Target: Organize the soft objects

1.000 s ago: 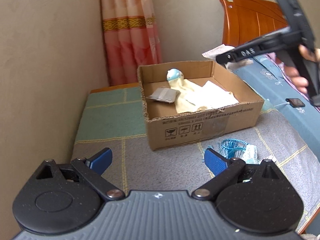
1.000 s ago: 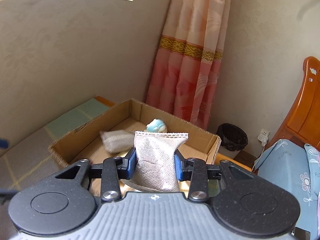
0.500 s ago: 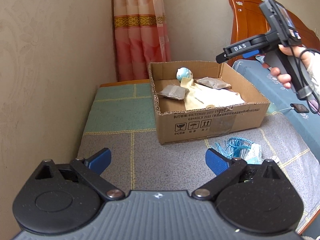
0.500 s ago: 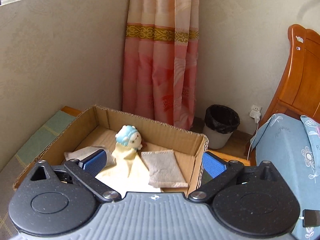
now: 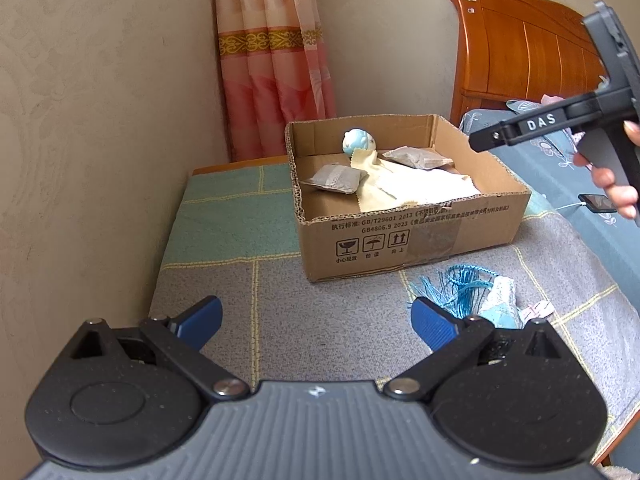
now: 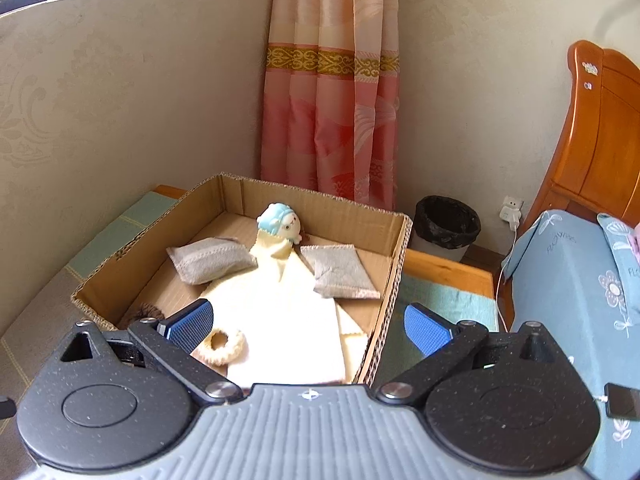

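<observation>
An open cardboard box (image 5: 408,236) (image 6: 396,264) stands on the grey and green blanket. Inside lie two grey sachets (image 6: 210,258) (image 6: 340,272), a cream cloth (image 6: 288,320) with a small blue-capped doll head (image 6: 280,222), and a cream knitted ring (image 6: 222,346). My right gripper (image 6: 306,326) hangs open above the box's near right part, with nothing between its fingers. My left gripper (image 5: 316,320) stands open and empty over the blanket in front of the box. A blue tassel (image 5: 456,290) and a pale blue fabric piece (image 5: 498,304) lie by its right finger.
A wall runs along the left and a pink curtain (image 6: 332,112) hangs behind the box. A black waste bin (image 6: 446,226) stands on the floor beyond. A wooden headboard (image 5: 520,52) and blue bedding (image 6: 572,292) are at the right, with a phone (image 5: 596,202) on it.
The right gripper opened and let the grey sachet drop into the box, beside the cloth. It then drew back and lower. The left gripper stayed open over the blanket.
</observation>
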Demonstrator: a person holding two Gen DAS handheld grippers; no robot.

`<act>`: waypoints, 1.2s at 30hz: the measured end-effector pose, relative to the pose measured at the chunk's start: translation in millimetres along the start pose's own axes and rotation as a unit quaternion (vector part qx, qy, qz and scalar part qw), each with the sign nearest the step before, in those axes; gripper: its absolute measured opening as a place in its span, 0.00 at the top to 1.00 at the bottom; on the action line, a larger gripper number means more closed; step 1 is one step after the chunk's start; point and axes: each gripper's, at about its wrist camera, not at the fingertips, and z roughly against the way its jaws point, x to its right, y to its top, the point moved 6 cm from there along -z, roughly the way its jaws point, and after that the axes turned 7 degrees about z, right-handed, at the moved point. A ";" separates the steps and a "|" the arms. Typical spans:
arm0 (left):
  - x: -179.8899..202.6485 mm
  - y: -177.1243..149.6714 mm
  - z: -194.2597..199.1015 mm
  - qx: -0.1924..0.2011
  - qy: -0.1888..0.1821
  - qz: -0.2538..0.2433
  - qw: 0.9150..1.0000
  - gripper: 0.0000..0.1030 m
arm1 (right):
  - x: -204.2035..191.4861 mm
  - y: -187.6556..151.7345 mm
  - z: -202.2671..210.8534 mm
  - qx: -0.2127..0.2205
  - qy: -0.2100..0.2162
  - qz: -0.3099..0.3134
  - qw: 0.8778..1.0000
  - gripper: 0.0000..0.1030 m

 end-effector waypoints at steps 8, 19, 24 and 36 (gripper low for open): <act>5.8 -4.1 -2.8 -0.009 0.000 -0.005 1.000 0.02 | -2.2 -28.5 19.4 0.005 -0.005 -0.028 1.000 0.00; 18.9 -11.0 -14.2 -0.030 -0.016 -0.018 0.999 0.02 | -5.8 -96.8 35.2 -0.021 -0.015 -0.099 0.995 0.00; 33.1 -14.6 -20.3 -0.038 -0.041 -0.029 0.998 0.02 | -12.6 -130.4 35.7 -0.046 -0.024 -0.107 0.993 0.00; 86.4 -26.2 -45.5 -0.060 -0.108 -0.092 0.988 0.03 | -35.3 -177.1 41.9 -0.067 0.006 -0.075 0.995 0.00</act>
